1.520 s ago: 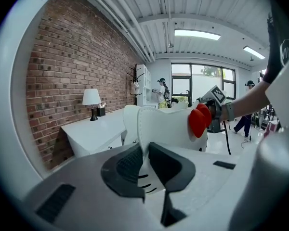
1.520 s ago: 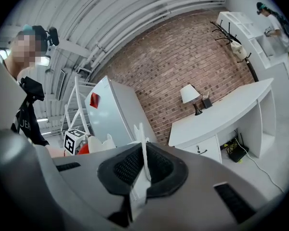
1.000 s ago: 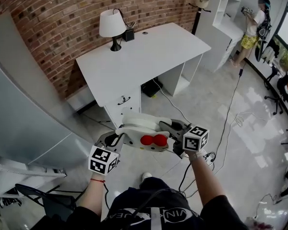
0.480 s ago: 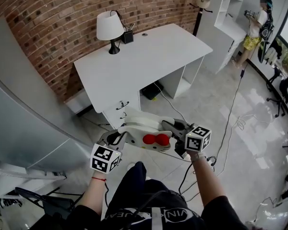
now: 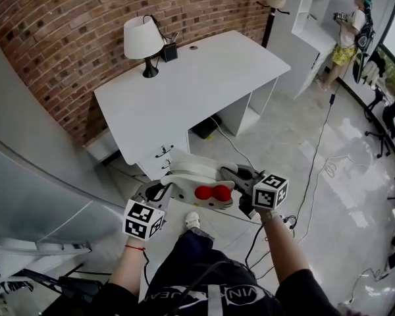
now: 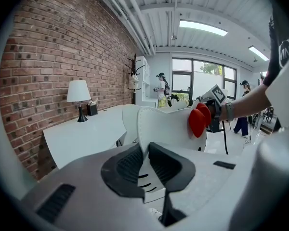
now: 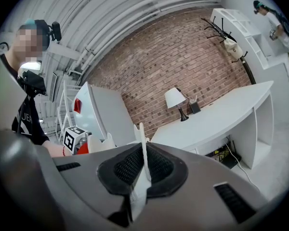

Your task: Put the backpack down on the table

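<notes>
A white backpack (image 5: 199,180) with a red bow (image 5: 211,192) hangs in the air between my two grippers, above the floor in front of the white table (image 5: 204,84). My left gripper (image 5: 162,191) is shut on a white flap at the backpack's left side. My right gripper (image 5: 236,174) is shut on a thin white edge at its right side. In the left gripper view the pads (image 6: 130,165) pinch the white flap, and the backpack (image 6: 171,126) and bow (image 6: 198,120) show beyond them. In the right gripper view the jaws clamp a thin white strip (image 7: 143,148).
A table lamp (image 5: 143,40) and a small dark box (image 5: 169,51) stand at the table's back left by the brick wall. Drawers (image 5: 163,155) sit under its near end. Cables (image 5: 316,170) trail over the floor at the right. A person (image 5: 348,28) stands far right by white shelves.
The table has drawn nearer and slid left in the head view as both grippers carried the backpack toward it. The person's leg has stepped forward. Both grips are unchanged.
</notes>
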